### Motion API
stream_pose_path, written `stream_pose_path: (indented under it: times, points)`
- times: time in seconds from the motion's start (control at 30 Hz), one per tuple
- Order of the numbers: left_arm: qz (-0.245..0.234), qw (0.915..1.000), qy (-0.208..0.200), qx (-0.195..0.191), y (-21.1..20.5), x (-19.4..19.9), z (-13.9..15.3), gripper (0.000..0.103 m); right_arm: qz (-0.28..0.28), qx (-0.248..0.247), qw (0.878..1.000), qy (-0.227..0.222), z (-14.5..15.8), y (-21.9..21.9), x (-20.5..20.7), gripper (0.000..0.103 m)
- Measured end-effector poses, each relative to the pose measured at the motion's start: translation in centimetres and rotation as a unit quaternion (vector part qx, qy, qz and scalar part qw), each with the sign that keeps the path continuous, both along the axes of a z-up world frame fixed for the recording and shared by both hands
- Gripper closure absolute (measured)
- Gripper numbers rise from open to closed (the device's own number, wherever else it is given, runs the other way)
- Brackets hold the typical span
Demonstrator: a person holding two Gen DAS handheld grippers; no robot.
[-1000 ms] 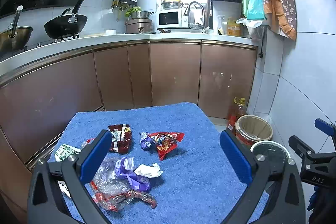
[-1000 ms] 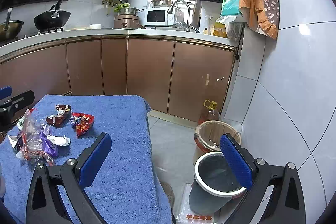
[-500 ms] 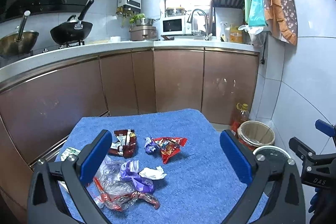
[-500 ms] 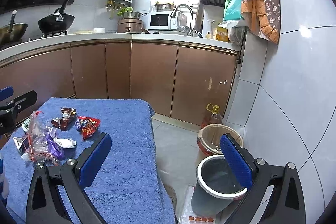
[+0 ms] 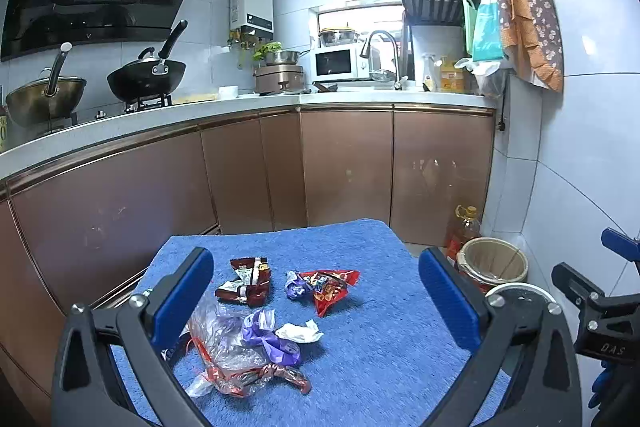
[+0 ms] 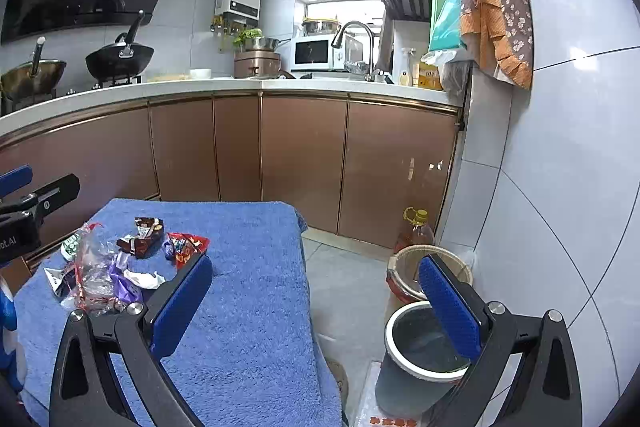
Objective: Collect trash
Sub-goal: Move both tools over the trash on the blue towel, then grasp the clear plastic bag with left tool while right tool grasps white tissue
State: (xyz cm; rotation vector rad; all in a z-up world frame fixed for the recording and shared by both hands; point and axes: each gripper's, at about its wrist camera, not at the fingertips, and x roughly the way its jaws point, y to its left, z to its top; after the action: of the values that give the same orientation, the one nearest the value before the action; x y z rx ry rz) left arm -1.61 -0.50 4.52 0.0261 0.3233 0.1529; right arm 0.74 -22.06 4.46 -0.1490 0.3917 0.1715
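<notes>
Trash lies on a table under a blue towel (image 5: 376, 339): a brown wrapper (image 5: 246, 281), a red snack bag (image 5: 326, 285), a white crumpled paper (image 5: 298, 331), a purple wrapper (image 5: 272, 341) and a clear plastic bag (image 5: 224, 351). The same pile shows at the left in the right wrist view (image 6: 120, 267). My left gripper (image 5: 316, 291) is open and empty, held above the pile. My right gripper (image 6: 316, 291) is open and empty, right of the table, above a grey bin with a white rim (image 6: 420, 343).
A woven basket (image 6: 404, 267) and an oil bottle (image 6: 416, 227) stand on the floor by the tiled wall. Brown cabinets (image 5: 344, 167) under a white counter run behind the table. The right gripper's body (image 5: 600, 311) shows at the left view's right edge.
Both cameras have tilted or risen a little; the table and trash sit lower in both views. Both grippers stay open and empty.
</notes>
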Motion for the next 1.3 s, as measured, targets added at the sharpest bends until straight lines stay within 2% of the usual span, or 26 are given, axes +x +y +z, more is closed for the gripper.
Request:
stream_pose_path:
  times: [0.4, 0.73, 0.93, 1.07, 1.2, 1.3]
  points:
    - [-0.009, 0.9999, 0.008, -0.006, 0.1, -0.2, -0.2, 0.0, 0.005, 0.003, 1.0, -0.014, 0.5, 0.1, -0.7, 0.0]
    - [0.0, 0.9977, 0.06, -0.031, 2.7, 3.8, -3.6, 0.0, 0.029, 0.002, 0.998, 0.05, -2.7, 1.9, 3.5, 0.0]
    - [0.024, 0.9947, 0.087, -0.049, 7.3, 5.2, -5.5, 0.0, 0.062, -0.003, 0.995, 0.08, -4.3, 4.0, 6.5, 0.0]
    - [0.047, 0.9905, 0.108, -0.071, 12.3, 4.6, -6.8, 0.0, 0.111, 0.006, 0.985, 0.129, -6.3, 6.0, 9.2, 0.0]
    - [0.049, 0.9835, 0.143, -0.099, 16.6, 3.0, -8.6, 0.0, 0.174, 0.028, 0.968, 0.18, -8.7, 8.2, 10.9, 0.0]
    - [0.054, 0.9787, 0.165, -0.11, 18.6, 1.8, -10.2, 0.001, 0.213, 0.016, 0.956, 0.2, -10.2, 10.6, 11.5, 0.004]
